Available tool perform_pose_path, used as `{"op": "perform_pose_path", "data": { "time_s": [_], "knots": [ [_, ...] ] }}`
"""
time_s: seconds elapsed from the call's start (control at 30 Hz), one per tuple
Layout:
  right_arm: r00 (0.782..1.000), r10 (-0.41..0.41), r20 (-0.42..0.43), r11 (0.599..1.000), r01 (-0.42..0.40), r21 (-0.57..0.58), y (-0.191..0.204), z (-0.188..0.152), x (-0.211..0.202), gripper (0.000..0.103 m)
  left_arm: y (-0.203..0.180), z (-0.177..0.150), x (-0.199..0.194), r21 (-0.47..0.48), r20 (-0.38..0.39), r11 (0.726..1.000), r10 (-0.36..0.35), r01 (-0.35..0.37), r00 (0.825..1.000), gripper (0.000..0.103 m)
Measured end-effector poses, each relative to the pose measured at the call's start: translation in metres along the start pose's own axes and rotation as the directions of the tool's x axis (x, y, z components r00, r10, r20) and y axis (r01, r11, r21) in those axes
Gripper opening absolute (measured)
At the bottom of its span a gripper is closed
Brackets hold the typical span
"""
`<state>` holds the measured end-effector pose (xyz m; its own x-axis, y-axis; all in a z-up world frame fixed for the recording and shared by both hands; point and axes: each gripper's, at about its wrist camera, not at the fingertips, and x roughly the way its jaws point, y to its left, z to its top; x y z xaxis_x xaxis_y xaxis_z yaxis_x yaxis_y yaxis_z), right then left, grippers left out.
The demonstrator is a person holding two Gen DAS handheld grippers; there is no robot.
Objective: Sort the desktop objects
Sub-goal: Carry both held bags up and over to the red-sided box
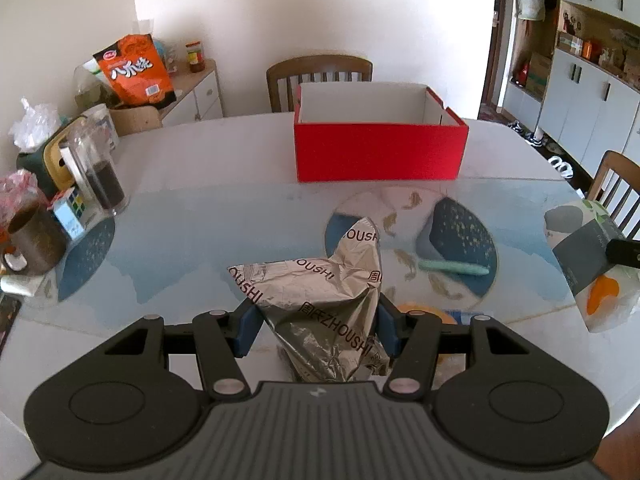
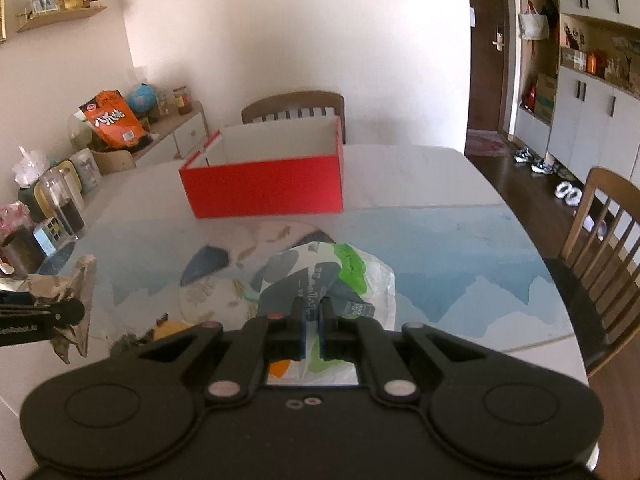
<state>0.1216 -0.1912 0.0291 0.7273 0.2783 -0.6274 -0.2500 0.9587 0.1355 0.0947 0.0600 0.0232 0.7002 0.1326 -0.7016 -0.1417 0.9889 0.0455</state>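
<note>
Your left tongs (image 1: 316, 330) clamp the silver foil bag (image 1: 320, 300); right tongs (image 2: 311, 334) pinch the white plastic bag (image 2: 352, 276) (both above the desk (image 1: 200, 240)). Carry them next to the red box (image 1: 380, 152).

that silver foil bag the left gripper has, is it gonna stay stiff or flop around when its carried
The silver foil bag looks crumpled and creased, so it will probably flop and bend rather than hold shape. It seems flattened and near empty, so likely light. The left gripper pinches only its lower part, so the upper flap may sway or crinkle.
</note>
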Motion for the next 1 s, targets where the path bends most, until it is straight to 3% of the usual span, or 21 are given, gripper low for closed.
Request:
{"op": "perform_pose_path", "data": {
  "time_s": [1.0],
  "knots": [
    [0.998, -0.016, 0.065, 1.0, 0.015, 0.002, 0.027, 0.128, 0.06, 0.004, 0.02, 0.157, 0.084, 0.167, 0.03, 0.976, -0.15, 0.143, 0.988, 0.058]
  ]
}}
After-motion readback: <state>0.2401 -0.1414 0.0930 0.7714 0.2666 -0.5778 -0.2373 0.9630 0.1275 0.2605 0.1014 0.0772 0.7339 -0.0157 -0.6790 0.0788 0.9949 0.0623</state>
